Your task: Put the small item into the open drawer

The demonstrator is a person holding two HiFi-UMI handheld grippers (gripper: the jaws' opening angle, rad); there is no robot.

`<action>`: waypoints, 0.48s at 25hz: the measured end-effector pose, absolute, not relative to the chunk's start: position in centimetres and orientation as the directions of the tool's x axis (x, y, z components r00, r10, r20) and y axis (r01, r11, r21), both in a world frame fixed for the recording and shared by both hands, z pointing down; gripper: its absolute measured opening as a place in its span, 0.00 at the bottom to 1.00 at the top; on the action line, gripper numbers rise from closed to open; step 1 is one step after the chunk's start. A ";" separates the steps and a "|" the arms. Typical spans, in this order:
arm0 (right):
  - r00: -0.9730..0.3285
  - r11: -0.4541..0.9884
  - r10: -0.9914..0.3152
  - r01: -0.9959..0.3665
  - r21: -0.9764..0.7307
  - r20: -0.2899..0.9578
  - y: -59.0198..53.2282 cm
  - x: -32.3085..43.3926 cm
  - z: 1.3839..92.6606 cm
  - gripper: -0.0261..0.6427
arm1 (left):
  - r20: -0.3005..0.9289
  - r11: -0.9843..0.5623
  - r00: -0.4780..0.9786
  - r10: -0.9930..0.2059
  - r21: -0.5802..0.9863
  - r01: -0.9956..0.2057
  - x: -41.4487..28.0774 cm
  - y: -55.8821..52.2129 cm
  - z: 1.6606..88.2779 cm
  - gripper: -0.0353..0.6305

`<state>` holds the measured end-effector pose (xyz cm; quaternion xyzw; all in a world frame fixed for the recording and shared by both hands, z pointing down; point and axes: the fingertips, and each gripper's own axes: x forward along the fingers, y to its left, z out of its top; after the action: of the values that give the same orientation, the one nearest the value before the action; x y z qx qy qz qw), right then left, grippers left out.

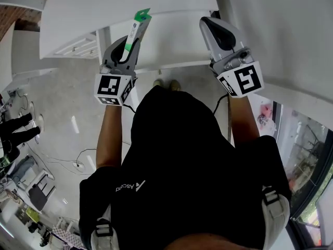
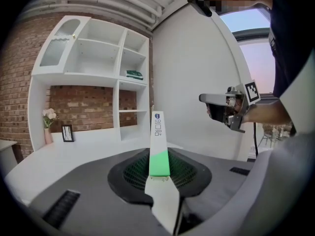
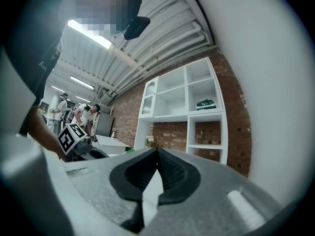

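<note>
A slim white and green box (image 1: 139, 25) stands up between the jaws of my left gripper (image 1: 130, 47), which is shut on its lower part. In the left gripper view the box (image 2: 158, 146) rises from the left gripper (image 2: 159, 173), green in the middle, white with print at the top. My right gripper (image 1: 210, 26) is held to the right at about the same height, jaws together with nothing in them. In its own view the right gripper (image 3: 157, 157) has its pads meeting. No open drawer shows clearly in any view.
A white counter (image 1: 171, 35) lies under both grippers. A white shelf unit (image 2: 98, 82) stands on a brick wall, with a green item (image 2: 134, 74) on one shelf, and a picture frame (image 2: 67, 132) and flowers (image 2: 48, 117) beside it. People (image 3: 64, 107) stand far off.
</note>
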<state>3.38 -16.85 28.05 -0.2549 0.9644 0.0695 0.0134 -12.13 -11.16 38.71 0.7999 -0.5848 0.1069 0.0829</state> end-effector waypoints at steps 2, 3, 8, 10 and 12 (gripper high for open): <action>-0.866 0.857 -0.497 -0.500 0.125 -0.055 -17.3 3.3 28.3 0.04 | 0.298 -0.312 0.300 -0.906 0.010 -0.950 -12.1 -12.0 39.9 0.18; -0.863 0.854 -0.503 -0.505 0.123 -0.054 -17.5 3.3 28.4 0.04 | 0.314 -0.317 0.304 -0.899 0.013 -0.948 -12.1 -12.4 40.6 0.18; -0.853 0.845 -0.520 -0.522 0.115 -0.042 -18.6 2.6 28.9 0.04 | 0.397 -0.340 0.318 -0.861 0.014 -0.940 -12.5 -14.2 44.3 0.18; -0.850 0.842 -0.526 -0.527 0.113 -0.038 -18.9 2.2 29.1 0.04 | 0.426 -0.353 0.323 -0.845 0.008 -0.935 -12.8 -14.9 45.8 0.18; -0.847 0.840 -0.531 -0.531 0.111 -0.033 -19.3 2.0 29.3 0.04 | 0.463 -0.371 0.330 -0.823 0.001 -0.929 -12.9 -15.4 47.3 0.18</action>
<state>1.97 -19.27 29.34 -0.2769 0.9592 0.0581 0.0003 -12.88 -15.40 47.32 0.8042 -0.5443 0.1972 0.1343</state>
